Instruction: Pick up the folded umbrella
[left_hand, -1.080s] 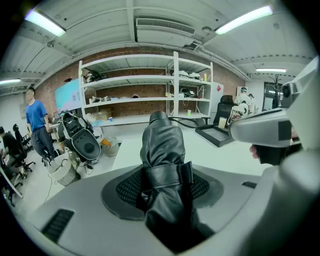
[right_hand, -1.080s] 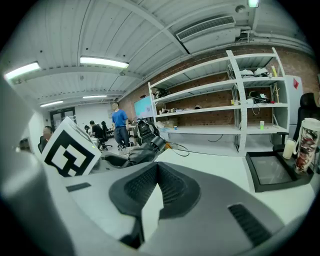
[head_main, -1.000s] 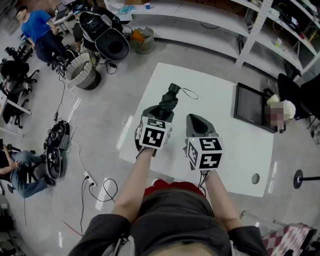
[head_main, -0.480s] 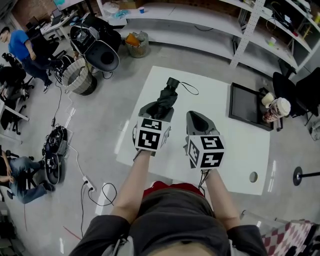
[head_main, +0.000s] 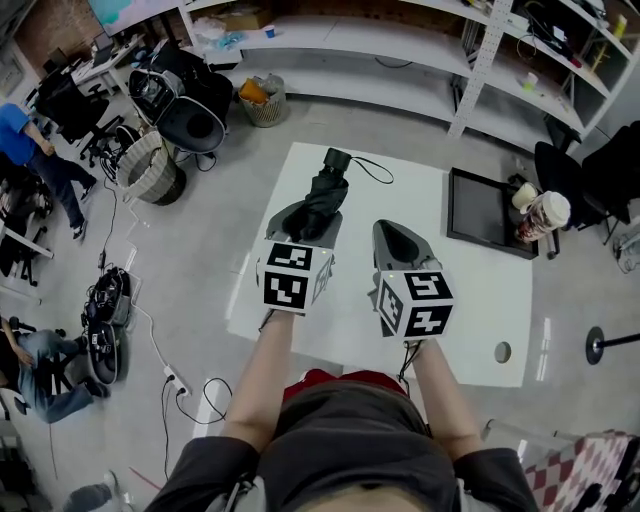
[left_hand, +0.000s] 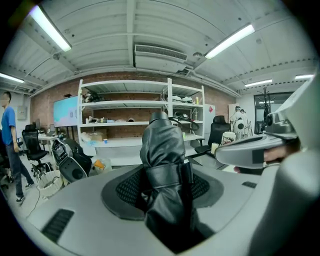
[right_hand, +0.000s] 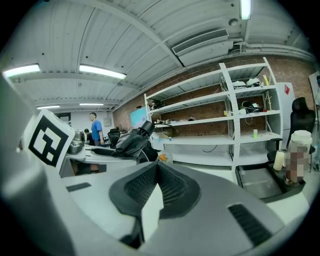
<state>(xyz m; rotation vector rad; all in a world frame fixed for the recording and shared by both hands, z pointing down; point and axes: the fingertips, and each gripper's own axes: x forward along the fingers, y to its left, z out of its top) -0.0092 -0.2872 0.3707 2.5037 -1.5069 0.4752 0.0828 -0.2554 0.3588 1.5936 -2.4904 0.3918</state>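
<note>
The folded black umbrella (head_main: 322, 195) is gripped round its strapped middle by my left gripper (head_main: 305, 218). It sticks out forward past the jaws, its handle end with the wrist cord (head_main: 368, 170) over the white table (head_main: 470, 300). In the left gripper view the umbrella (left_hand: 162, 165) stands between the two dark pads, which press on it from both sides. My right gripper (head_main: 393, 238) hovers beside it on the right, jaws together at the tip and nothing in them. In the right gripper view the umbrella (right_hand: 129, 142) shows off to the left.
A black tray (head_main: 485, 212) lies on the table's right side with a paper cup (head_main: 545, 212) next to it. A cable hole (head_main: 502, 352) sits near the front right corner. Shelving lines the far wall; baskets, chairs and cables fill the floor at left.
Both grippers have risen toward the camera, the left one carrying the umbrella up with it. The right gripper stays shut and empty.
</note>
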